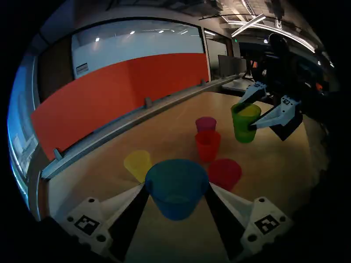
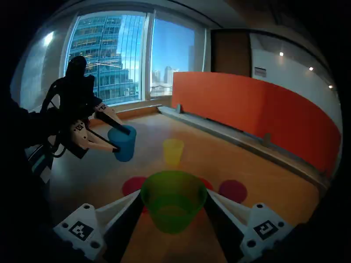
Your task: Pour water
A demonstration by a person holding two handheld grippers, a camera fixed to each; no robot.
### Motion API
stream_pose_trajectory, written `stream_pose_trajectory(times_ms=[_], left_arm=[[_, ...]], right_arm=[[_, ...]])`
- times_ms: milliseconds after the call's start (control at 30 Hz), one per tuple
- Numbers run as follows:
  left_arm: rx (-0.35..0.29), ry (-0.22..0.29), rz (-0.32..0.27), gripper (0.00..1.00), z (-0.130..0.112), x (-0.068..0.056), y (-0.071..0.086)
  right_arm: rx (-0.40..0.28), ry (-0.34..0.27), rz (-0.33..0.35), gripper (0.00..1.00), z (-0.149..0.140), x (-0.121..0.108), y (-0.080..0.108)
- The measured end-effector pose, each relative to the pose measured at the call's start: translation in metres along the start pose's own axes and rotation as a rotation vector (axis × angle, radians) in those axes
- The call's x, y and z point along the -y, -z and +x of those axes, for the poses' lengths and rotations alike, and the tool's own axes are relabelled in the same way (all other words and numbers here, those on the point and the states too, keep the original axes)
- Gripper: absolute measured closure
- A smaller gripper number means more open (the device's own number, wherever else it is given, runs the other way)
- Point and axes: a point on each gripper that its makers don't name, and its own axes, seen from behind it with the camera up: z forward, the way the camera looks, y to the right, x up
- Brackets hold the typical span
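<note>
Over table [image 1: 272, 175]: grips blue cup [image 1: 177, 201] in left gripper [image 1: 177, 186] jaws, green cup [image 2: 173, 210] in right gripper [image 2: 173, 193] jaws, both closed snug, well apart. Risks spilling past rim if misaligned, or buckling walls.

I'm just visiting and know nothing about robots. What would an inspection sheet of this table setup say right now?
Surface: light wooden table, no spills seen.
Job's things: blue cup and green cup, both upright; water level cannot be told.
Clutter: yellow cup, orange cup, magenta cup and red cup, standing loose on the table.
Grippers: left gripper shut on the blue cup; right gripper shut on the green cup.
Cables: nothing seen.
Surroundings: orange partition along the table's edge, window onto tall buildings, ceiling lights.
</note>
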Motion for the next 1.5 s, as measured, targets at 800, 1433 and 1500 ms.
stream_pose_trajectory(times_ms=[800, 1433, 1500], left_arm=[[0.128, -0.017, -0.062, 0.13, -0.052, -0.014, -0.032], [0.113, 0.016, -0.068, 0.13, -0.066, -0.017, -0.040], [0.111, 0.020, -0.066, 0.13, -0.067, -0.017, -0.040]], right_arm=[[0.134, 0.024, 0.006, 0.09, -0.057, -0.005, -0.023], [0.162, 0.021, 0.014, 0.09, -0.077, 0.001, -0.032], [0.163, 0.021, 0.014, 0.09, -0.078, 0.002, -0.032]])
